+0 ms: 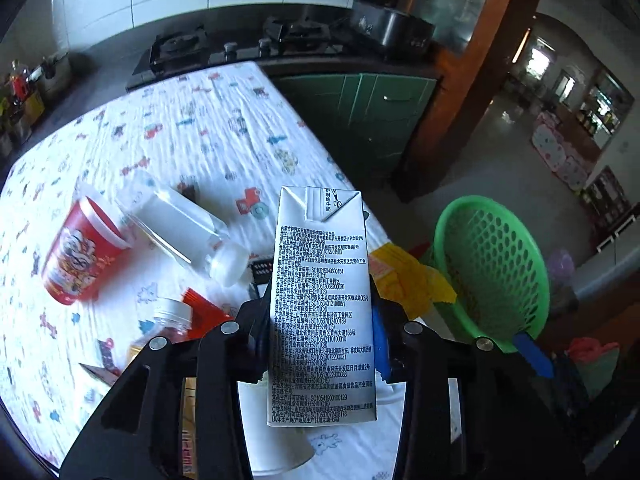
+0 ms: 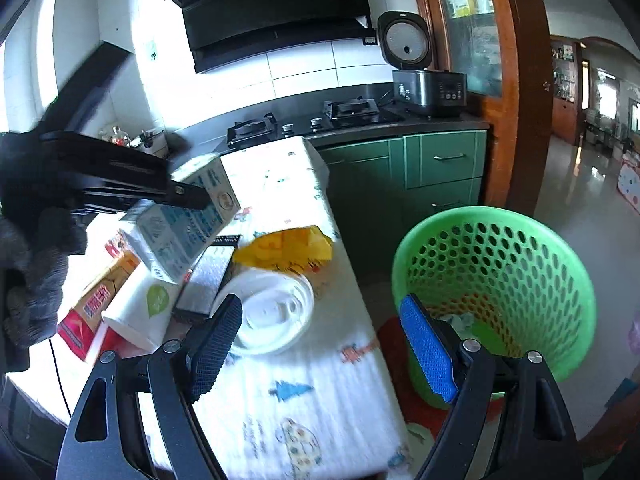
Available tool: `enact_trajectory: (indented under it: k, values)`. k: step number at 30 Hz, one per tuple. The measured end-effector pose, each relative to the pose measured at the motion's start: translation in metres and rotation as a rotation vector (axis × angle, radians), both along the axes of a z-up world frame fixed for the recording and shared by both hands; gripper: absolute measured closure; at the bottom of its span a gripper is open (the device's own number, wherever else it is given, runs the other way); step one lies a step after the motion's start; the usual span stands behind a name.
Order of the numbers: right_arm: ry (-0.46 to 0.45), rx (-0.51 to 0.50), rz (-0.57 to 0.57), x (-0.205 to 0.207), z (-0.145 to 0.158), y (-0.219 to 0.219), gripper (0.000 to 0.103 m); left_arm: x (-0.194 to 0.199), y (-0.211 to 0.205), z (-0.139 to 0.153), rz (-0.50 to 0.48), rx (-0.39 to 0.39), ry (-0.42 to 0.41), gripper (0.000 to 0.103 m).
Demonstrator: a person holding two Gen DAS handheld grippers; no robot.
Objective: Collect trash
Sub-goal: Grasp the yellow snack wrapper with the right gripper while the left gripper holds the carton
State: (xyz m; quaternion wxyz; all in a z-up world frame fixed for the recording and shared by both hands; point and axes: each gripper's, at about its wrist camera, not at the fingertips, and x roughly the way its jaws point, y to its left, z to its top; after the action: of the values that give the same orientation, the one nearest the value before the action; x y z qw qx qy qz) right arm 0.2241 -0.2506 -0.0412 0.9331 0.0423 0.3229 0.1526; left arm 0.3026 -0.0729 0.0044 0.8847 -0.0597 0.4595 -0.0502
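My left gripper is shut on a white milk carton and holds it upright above the patterned table. The right wrist view shows the same carton tilted in the left gripper, lifted over the litter. My right gripper stands open with nothing between its fingers, above the table's right edge. A green perforated basket stands on the floor just right of the table, with some scraps in its bottom. It shows at the right in the left wrist view.
On the table lie a red cup, a clear plastic bottle, a yellow wrapper, a white lid, a paper cup and a red-orange box. Green cabinets and a stove stand behind.
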Motion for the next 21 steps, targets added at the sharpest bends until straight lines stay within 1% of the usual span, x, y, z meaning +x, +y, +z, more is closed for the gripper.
enact_trajectory:
  k: [5,8,9,15,17,21]
  values:
    - [0.032,0.041,0.019,0.028,-0.001,0.012,0.024,-0.006,0.014,0.015,-0.002,0.002,-0.037,0.064]
    - [0.054,0.058,0.038,0.044,-0.004,0.021,0.024,-0.005,0.020,0.017,0.000,0.004,-0.047,0.064]
    - [0.060,0.059,0.039,0.050,-0.005,0.024,0.022,-0.005,0.022,0.016,0.000,0.003,-0.048,0.064]
    - [0.095,0.044,0.044,0.076,-0.015,0.039,0.014,-0.002,0.035,0.011,0.015,0.000,-0.040,0.064]
    - [0.121,0.039,0.051,0.085,-0.021,0.042,0.014,0.000,0.038,0.009,0.016,-0.002,-0.036,0.064]
    - [0.142,0.012,0.044,0.099,-0.030,0.048,0.014,0.001,0.040,0.007,0.015,-0.004,-0.033,0.064]
